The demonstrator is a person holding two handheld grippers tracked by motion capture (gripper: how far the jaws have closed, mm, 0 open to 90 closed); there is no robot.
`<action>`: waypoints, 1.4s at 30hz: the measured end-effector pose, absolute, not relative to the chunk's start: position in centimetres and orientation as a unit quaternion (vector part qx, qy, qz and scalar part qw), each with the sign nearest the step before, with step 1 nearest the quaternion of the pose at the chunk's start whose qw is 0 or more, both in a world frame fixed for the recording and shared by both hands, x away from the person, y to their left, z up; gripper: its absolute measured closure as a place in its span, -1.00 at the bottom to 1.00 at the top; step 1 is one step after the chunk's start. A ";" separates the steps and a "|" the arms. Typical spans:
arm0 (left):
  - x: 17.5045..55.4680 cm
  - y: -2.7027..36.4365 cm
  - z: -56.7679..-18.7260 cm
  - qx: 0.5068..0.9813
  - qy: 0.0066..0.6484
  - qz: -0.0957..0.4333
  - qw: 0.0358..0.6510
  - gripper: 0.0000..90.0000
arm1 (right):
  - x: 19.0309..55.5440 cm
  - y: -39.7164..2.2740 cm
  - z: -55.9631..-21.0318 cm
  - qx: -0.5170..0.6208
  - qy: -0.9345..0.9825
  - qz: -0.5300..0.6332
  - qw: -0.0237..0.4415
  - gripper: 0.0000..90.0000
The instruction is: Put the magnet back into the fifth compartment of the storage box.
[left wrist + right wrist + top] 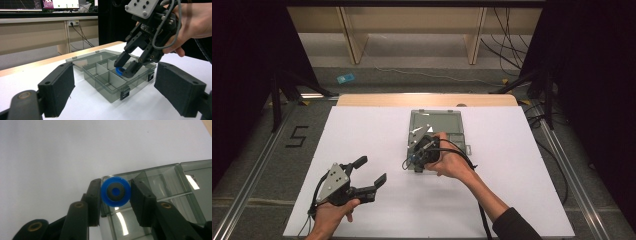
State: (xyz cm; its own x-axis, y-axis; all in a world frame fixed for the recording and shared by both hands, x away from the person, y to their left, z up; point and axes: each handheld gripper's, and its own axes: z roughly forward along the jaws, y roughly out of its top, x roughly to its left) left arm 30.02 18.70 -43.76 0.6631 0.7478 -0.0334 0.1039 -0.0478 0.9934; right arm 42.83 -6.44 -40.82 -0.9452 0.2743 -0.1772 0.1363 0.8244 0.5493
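A clear grey compartment box (447,137) lies mid-table with its lid (436,119) folded back flat behind it. My right gripper (414,160) hangs over the box's near-left corner, shut on a blue round piece with a dark centre (115,192). In the left gripper view that blue piece (120,71) sits between the right gripper's fingertips (123,70), just above a compartment of the box (110,96). My left gripper (372,170) rests low at the front left of the table, open with nothing between its pads (58,90).
A white sheet (362,130) covers the table, with a wooden edge (427,99) at the back. Beyond it are wooden legs, cables on the floor and a small blue item (345,78). Metal rails run along both sides of the table.
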 end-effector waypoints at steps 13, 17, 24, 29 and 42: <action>30.1 18.7 -43.8 0.673 0.312 0.264 0.616 -0.65 | 44.2 -6.1 -41.2 0.117 0.945 0.274 0.131 0.38; 30.1 18.7 -43.8 0.673 0.313 0.264 0.616 -0.65 | 44.6 -6.1 -41.5 0.120 0.945 0.274 0.130 0.38; 30.1 18.7 -43.7 0.672 0.313 0.264 0.617 -0.65 | 45.1 -5.9 -42.1 0.125 0.946 0.269 0.132 0.38; 30.1 18.7 -43.7 0.672 0.314 0.263 0.617 -0.65 | 45.5 -5.8 -42.4 0.126 0.946 0.268 0.130 0.38; 30.0 18.7 -43.7 0.672 0.314 0.263 0.617 -0.65 | 46.2 -5.7 -43.1 0.132 0.948 0.262 0.122 0.38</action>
State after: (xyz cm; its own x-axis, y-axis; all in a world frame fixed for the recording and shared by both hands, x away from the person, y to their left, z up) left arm 30.03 18.74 -43.73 0.6643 0.7467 -0.0338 0.0981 -0.0423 0.9943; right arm 46.18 -5.68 -43.06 -0.9355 0.3144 -0.1614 0.1872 0.8281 0.5284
